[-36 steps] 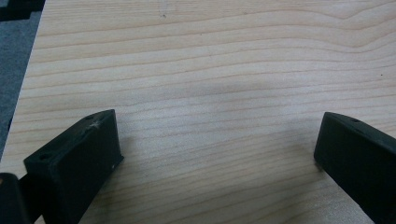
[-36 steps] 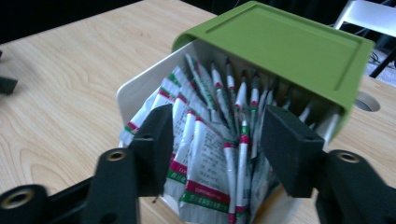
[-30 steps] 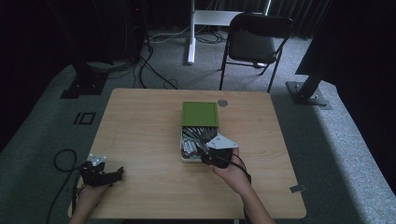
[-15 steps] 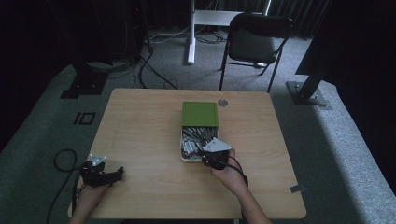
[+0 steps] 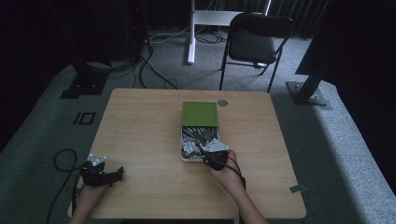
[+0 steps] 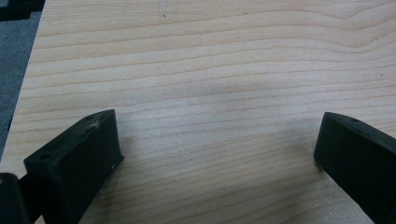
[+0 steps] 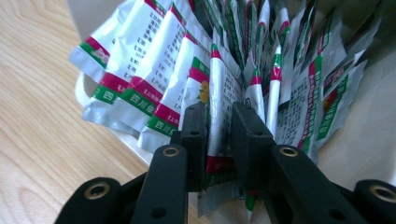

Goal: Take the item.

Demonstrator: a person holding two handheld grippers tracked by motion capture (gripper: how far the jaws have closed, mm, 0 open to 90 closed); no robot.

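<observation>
A white box [image 5: 185,157] with a green lid [image 5: 200,114] slid back sits mid-table, packed with several silver sachets [image 7: 154,70] printed in green and magenta. My right gripper [image 5: 211,156] reaches into the box's near end. In the right gripper view its jaws stand closed on one upright sachet [image 7: 219,93], and the right gripper [image 7: 219,140] pinches it near its lower edge. My left gripper [image 5: 105,175] rests at the table's near left corner. The left gripper [image 6: 217,144] is open over bare wood, with nothing between its fingers.
A small round grey disc [image 5: 222,102] lies on the wooden table [image 5: 140,130] beside the lid's far right corner. A black folding chair [image 5: 254,44] stands beyond the far edge. A cable [image 5: 63,161] loops on the floor at the left.
The right gripper has moved slightly forward and left into the near end of the box. The left gripper has stayed in place.
</observation>
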